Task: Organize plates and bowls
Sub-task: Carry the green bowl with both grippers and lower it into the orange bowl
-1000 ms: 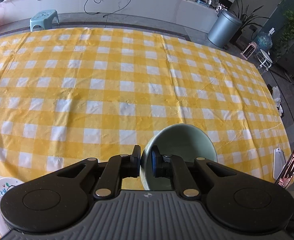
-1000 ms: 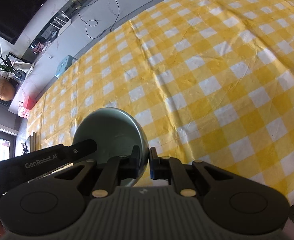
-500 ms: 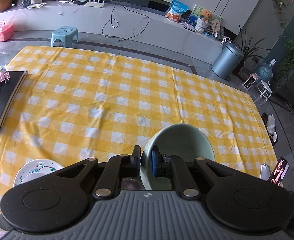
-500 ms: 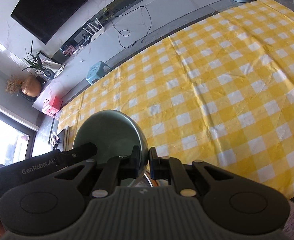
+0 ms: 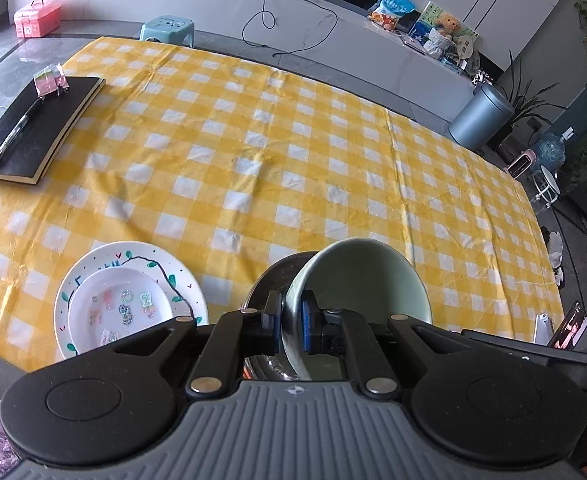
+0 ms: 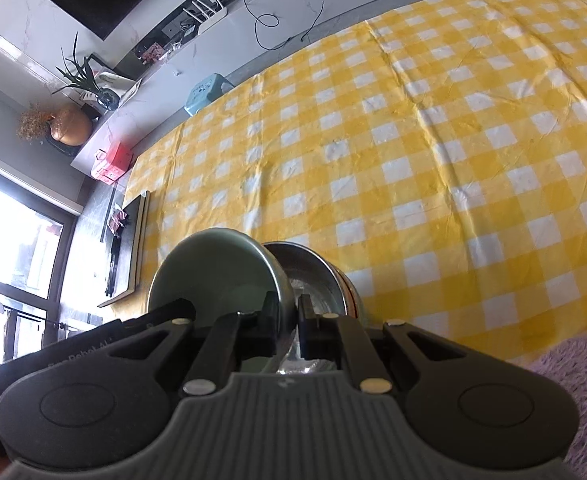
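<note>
Left tool (image 5: 291, 322): its pads are pinching the near rim of the pale green bowl (image 5: 363, 280), which is sitting tilted at lower centre of the left wrist view.
Right tool (image 6: 287, 326): it is gripping the rim of the same green bowl (image 6: 213, 272) from the other side, jaws nearly closed on the thin wall.
Metal bowl (image 6: 317, 280): it is lying just behind and under the green one, partly hidden by it, at lower centre of the frame.
Plates (image 5: 133, 268): a small patterned plate is resting inside a larger painted one at lower left, near the desk's front edge.
Desk (image 5: 293, 140): a yellow checked cloth is covering it.
Black notebook (image 5: 41, 128): it is lying at upper left with a pen on top.
</note>
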`<state>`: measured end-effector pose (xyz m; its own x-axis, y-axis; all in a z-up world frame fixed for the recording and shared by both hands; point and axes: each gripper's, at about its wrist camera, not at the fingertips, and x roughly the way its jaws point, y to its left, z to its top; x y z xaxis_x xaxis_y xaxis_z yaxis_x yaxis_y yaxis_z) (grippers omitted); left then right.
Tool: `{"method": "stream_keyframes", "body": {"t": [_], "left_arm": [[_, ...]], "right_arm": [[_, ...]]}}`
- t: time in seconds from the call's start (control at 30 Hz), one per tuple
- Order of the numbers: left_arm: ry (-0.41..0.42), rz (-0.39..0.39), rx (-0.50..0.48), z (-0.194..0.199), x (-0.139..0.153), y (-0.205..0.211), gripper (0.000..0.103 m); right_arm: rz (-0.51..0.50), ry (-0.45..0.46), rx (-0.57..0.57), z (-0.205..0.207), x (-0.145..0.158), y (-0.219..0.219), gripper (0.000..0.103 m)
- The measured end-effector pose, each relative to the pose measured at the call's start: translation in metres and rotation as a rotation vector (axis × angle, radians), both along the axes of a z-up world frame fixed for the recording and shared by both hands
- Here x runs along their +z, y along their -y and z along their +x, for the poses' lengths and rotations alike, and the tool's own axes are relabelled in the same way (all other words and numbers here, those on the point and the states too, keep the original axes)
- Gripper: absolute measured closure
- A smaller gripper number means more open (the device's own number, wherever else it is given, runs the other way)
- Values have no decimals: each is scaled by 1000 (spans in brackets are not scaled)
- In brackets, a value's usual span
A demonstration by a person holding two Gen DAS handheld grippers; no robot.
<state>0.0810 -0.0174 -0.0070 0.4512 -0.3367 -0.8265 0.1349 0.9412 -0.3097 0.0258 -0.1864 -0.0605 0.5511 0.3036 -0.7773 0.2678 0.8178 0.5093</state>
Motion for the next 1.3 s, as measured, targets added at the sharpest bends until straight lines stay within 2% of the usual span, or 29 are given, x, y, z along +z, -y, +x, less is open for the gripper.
{"method": "stream_keyframes", "body": {"t": [0.33,0.53,0.73,0.87,1.13,1.3], "left_arm": [[-54,10,-24,1,-22,1,93],[-56,56,-41,1,-30,5,93],[-40,97,-56,1,-32,10,95],[-20,126,-60,1,-31,14,95],[-11,124,-61,1,-30,13,92],[2,116,-68,2,-26,13,92]], "right_arm": [[-21,-64,0,5,-21,-2,96],[-45,-94,15,9,-32,-5,96],[-123,-69,39,11,-30,-14,96],[-138,-55,51,12,-30,-14,93],[-197,-2,62,9,-20,-19,89],[-239,52,74,7,-9,-22,81]]}}
